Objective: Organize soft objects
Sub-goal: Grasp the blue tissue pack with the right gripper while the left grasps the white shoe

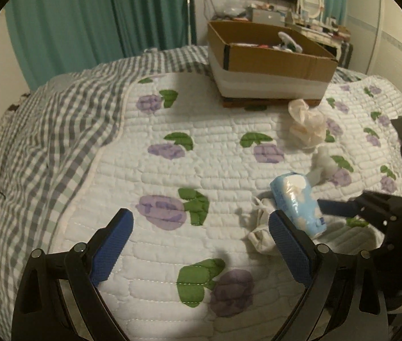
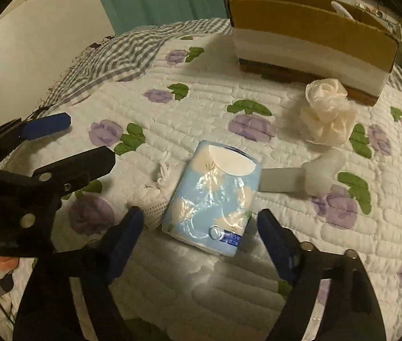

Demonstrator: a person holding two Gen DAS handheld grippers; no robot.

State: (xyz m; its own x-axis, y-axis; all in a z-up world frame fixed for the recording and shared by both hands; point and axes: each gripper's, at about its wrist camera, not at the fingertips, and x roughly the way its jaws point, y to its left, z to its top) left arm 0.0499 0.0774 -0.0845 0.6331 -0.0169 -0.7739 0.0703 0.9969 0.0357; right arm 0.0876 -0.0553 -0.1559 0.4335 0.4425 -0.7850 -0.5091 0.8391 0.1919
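My right tongs (image 2: 201,227) hang released over the tissue pack (image 2: 213,196) on the bed (image 2: 201,108), well short of the box (image 2: 309,28); my left tongs (image 1: 201,244) gape beside it.

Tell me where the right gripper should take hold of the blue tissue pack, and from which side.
Grip the tissue pack across its two long sides near the middle, coming from its near end. It lies flat, lengthwise ahead of the open right gripper, whose jaws already look wide enough to straddle it.
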